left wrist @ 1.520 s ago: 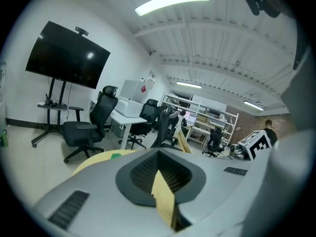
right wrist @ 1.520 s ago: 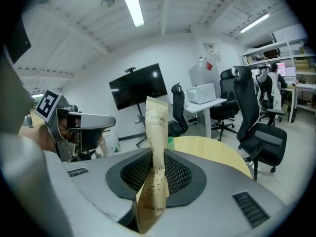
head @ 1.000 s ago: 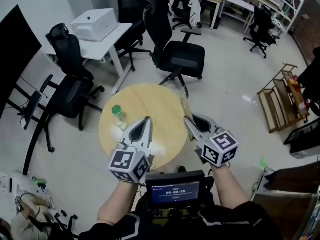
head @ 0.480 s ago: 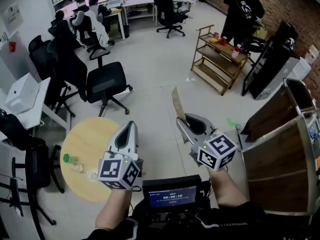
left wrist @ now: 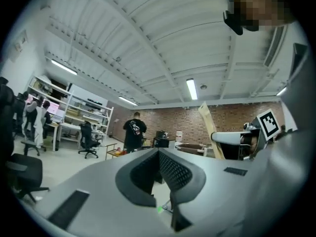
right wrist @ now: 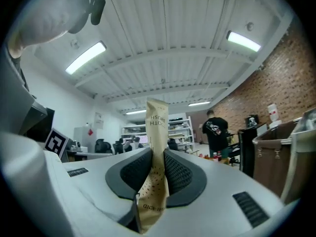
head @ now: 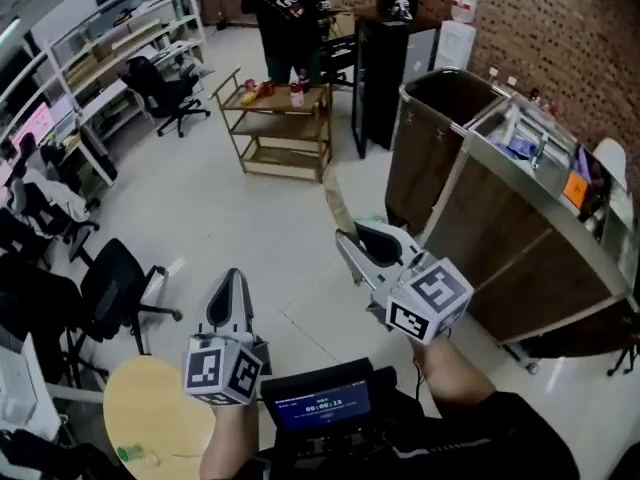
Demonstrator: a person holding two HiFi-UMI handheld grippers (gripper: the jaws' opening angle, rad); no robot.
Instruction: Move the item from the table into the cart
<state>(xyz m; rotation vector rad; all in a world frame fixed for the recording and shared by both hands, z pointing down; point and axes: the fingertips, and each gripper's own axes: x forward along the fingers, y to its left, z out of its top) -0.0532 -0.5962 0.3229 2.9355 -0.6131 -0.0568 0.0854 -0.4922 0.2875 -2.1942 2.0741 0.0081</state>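
Observation:
My right gripper (head: 347, 238) (right wrist: 157, 154) is shut on a tan paper toothbrush packet (head: 335, 204) (right wrist: 157, 125), which sticks up beyond the jaw tips. It is held level in the air over the floor, left of a brown open-topped cart (head: 432, 138) (right wrist: 279, 157). My left gripper (head: 231, 276) (left wrist: 159, 152) is held beside it, shut with nothing between its jaws. The round wooden table (head: 160, 398) lies low at the left of the head view, with a green-capped bottle (head: 134, 455) on it. The packet (left wrist: 209, 127) also shows in the left gripper view.
A wooden shelf trolley (head: 279, 118) with bottles stands ahead, a person (head: 288, 8) in black behind it. A steel-topped brown counter (head: 540, 218) runs along the right. Black office chairs (head: 115, 293) stand at the left. A black cabinet (head: 385, 58) is by the brick wall.
The view has swung away from the table toward the cart and brick wall. Both grippers travelled with it, and the right one has kept the packet. The table has slid to the lower left.

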